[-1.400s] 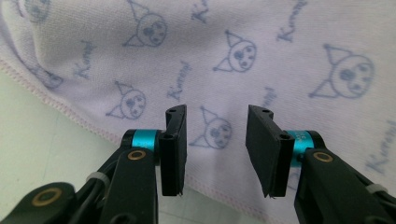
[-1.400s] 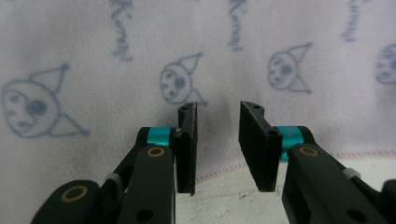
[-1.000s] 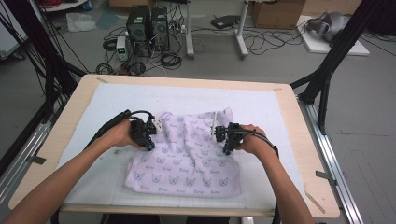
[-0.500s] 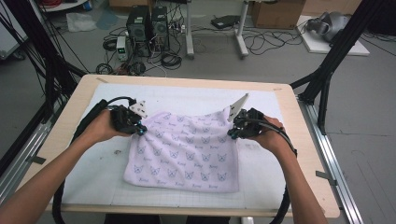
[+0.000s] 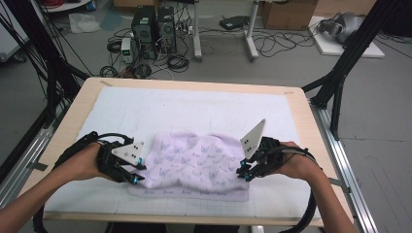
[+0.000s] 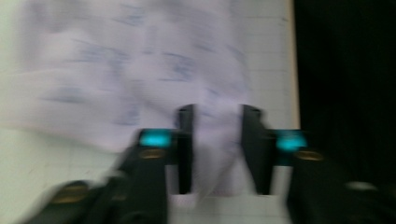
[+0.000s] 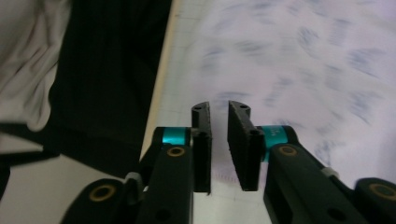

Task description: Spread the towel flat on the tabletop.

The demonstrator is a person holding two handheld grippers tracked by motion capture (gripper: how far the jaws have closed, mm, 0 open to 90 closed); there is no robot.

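Folding a cloth (image 5: 192, 165) in half, by the look of it: lilac, printed with small butterflies, lying doubled at lower centre of the high view on a white gridded mat (image 5: 194, 109) over the wooden surface (image 5: 303, 121), near edge just short of the mat's front border.

Left hand-held gripper (image 5: 133, 172) at the cloth's left end, lower left of the frame; jaws have just been opening and stand apart at a middling gap. In the left gripper view (image 6: 215, 149) a fold of cloth hangs between them, blurred, pads seemingly not pressing on it, so likely let go.

Right hand-held gripper (image 5: 244, 174) at the cloth's right end; jaws have just been opening too, though only to a narrow slot. In the right gripper view (image 7: 219, 144) nothing sits in that slot, with cloth spread to the upper right beyond.

Handling, as a judgement: light, limp, thin fabric, no stiffness at all, prone to sagging, bunching and dragging the lower layer along if pulled sideways. Not fragile, not slippery on the mat. Best taken by corners or a hemmed edge, pinching one layer only for unfolding or both layers together for another fold, both ends lifted level to keep the crease straight.
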